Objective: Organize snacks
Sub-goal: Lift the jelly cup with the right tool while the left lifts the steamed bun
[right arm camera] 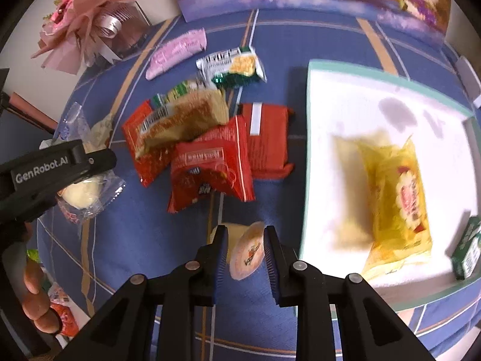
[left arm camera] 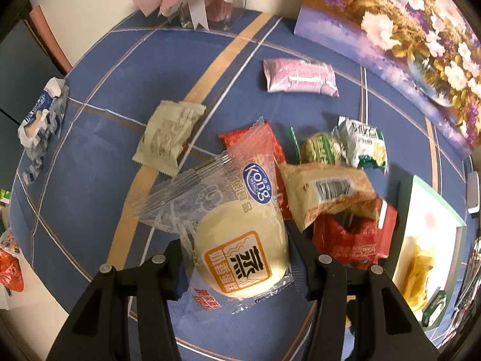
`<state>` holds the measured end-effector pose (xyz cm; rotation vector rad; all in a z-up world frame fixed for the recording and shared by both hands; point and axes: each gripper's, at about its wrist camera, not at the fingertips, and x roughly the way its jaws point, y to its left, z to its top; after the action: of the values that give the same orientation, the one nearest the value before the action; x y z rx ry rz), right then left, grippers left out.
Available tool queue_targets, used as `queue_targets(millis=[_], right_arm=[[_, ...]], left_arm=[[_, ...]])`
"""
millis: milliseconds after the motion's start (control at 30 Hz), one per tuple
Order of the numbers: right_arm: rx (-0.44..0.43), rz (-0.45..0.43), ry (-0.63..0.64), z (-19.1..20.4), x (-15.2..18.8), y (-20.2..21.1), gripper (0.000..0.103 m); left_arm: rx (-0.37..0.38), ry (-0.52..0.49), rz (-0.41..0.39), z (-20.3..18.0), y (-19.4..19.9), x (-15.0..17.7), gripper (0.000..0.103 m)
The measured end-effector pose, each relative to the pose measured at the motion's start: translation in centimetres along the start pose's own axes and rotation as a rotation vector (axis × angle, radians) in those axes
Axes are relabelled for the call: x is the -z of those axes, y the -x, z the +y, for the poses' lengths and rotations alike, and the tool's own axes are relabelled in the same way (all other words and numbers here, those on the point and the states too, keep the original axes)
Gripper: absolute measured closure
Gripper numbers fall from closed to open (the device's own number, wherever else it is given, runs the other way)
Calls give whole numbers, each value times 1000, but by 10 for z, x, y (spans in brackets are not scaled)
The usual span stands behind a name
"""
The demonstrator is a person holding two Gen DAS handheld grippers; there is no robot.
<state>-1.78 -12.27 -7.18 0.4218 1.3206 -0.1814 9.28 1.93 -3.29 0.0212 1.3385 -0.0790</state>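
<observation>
My left gripper (left arm camera: 237, 258) is shut on a clear-wrapped pale steamed cake (left arm camera: 240, 255) and holds it over the blue cloth; it also shows in the right wrist view (right arm camera: 81, 194). My right gripper (right arm camera: 245, 251) is shut on a small round orange-topped snack cup (right arm camera: 248, 251), held on edge just left of the white tray (right arm camera: 390, 96). The tray holds a yellow snack bag (right arm camera: 396, 207) and a green box (right arm camera: 467, 249). A pile of red packets (right arm camera: 210, 165), a tan packet (right arm camera: 186, 117) and a green-white packet (right arm camera: 234, 66) lies ahead.
A pink packet (left arm camera: 300, 75) and a beige packet (left arm camera: 168, 135) lie apart on the cloth. A blue-white wrapper (left arm camera: 39, 120) sits at the left edge. A flower painting (left arm camera: 405, 30) and a pink bouquet (right arm camera: 90, 24) stand at the back.
</observation>
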Motion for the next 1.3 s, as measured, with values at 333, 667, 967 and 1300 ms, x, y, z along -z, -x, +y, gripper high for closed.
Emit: queue_targets(millis=[333, 667, 967, 1300], right_arm=[[62, 17, 53, 23, 12, -16, 57], [152, 35, 106, 38, 20, -35, 54], [131, 37, 72, 32, 16, -38, 55], [127, 37, 76, 21, 7, -33, 57]], left_arm=[[1, -17, 42, -6, -13, 8, 47], [-14, -33, 84, -13, -29, 11, 47], [-19, -49, 101, -20, -43, 14, 47], [-17, -52, 99, -22, -45, 14, 47]])
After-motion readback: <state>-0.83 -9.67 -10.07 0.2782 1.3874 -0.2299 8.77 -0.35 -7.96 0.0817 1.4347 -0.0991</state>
